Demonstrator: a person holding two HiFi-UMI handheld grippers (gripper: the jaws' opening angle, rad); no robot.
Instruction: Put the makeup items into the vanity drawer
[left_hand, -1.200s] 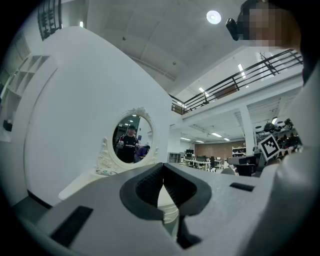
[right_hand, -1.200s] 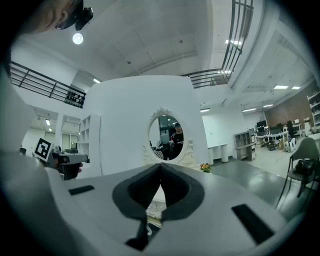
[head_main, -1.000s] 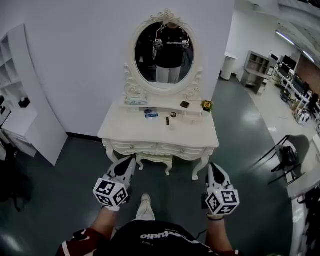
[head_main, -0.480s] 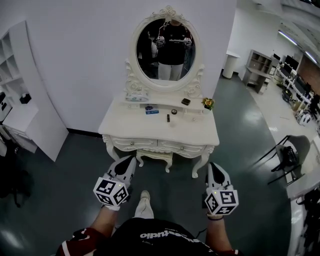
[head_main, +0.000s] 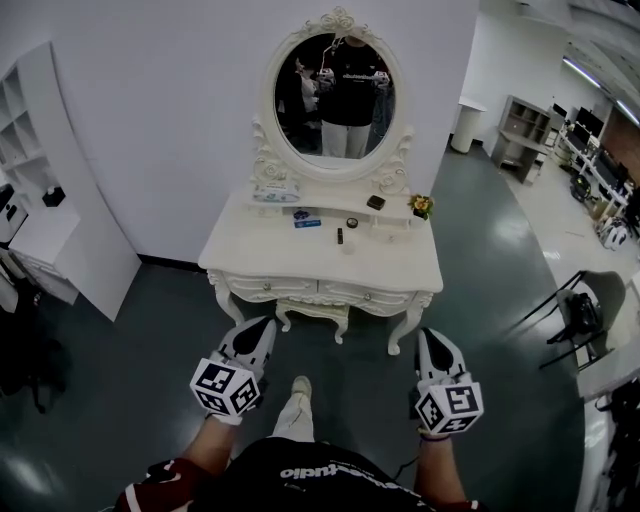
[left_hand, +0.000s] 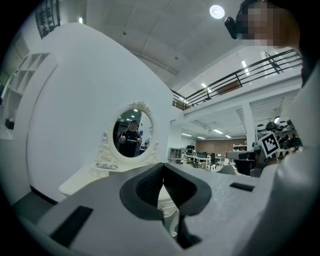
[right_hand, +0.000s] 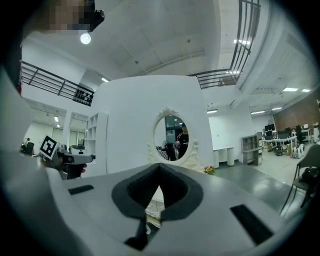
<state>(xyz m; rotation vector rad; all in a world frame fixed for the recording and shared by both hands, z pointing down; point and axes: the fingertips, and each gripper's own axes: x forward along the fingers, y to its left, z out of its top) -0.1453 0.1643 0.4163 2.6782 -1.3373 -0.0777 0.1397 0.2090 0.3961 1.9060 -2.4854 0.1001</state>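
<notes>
Honestly, nothing's been done here yet. The person stands well back from the white carved vanity table (head_main: 322, 262) with the oval mirror (head_main: 335, 95), and both drawer fronts (head_main: 270, 288) under its top look fully closed.

All the makeup sits out on the vanity top. A small dark stick-shaped tube (head_main: 340, 237) lies near the middle, with a little round pot (head_main: 351, 222) just behind it. A flat blue packet (head_main: 307, 222) sits left of those, toward the back edge. A dark square compact (head_main: 375, 202) is on the raised back ledge, near the small yellow flower bunch (head_main: 421, 207) at the back right corner.

The left gripper (head_main: 262, 325) and right gripper (head_main: 428, 336) both hang low, clenched with nothing between the jaws.

So everything's left: walk up, pull a drawer open, then move each piece in.
</notes>
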